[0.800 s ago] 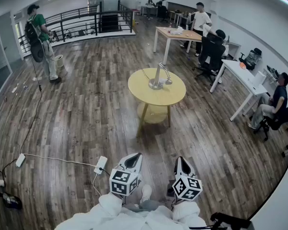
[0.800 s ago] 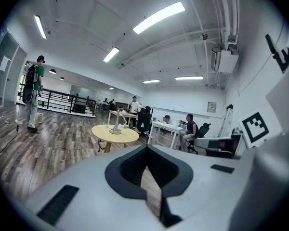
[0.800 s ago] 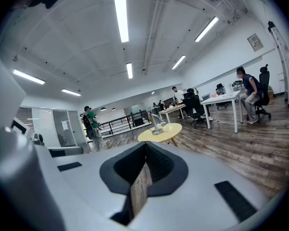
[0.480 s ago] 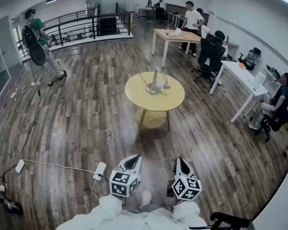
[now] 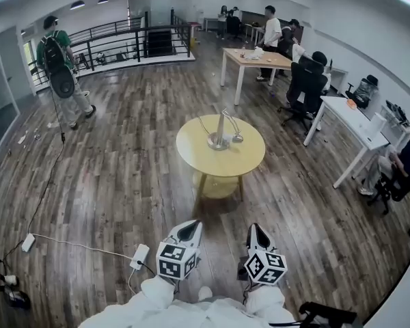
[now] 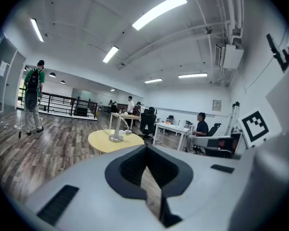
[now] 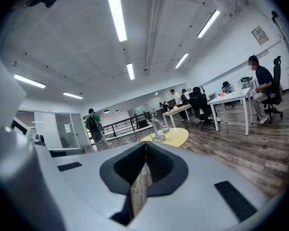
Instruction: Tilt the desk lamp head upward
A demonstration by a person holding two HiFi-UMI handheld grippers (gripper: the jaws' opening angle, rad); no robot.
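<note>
A silver desk lamp [image 5: 221,131] stands on a round yellow table [image 5: 242,157] in the middle of the room, its small head [image 5: 238,139] hanging low to the right of the stem. Both grippers are held close to my body, a good way short of the table. The left gripper [image 5: 190,228] and the right gripper [image 5: 257,232] point toward it, both shut with nothing between the jaws. The left gripper view shows the lamp [image 6: 117,129] far ahead beyond the left gripper [image 6: 145,148]. In the right gripper view the lamp [image 7: 158,128] sits beyond the right gripper [image 7: 145,146].
A white power strip [image 5: 140,255] and its cable [image 5: 68,227] lie on the wooden floor at my front left. Right of the table are a black office chair [image 5: 305,80], a wooden desk [image 5: 257,58] and a white desk [image 5: 356,120]. A person with a backpack [image 5: 58,70] walks at far left.
The yellow table with the lamp now sits lower and slightly larger in the head view, so nearer. The person with the backpack has stepped along at left. Both grippers keep their pose.
</note>
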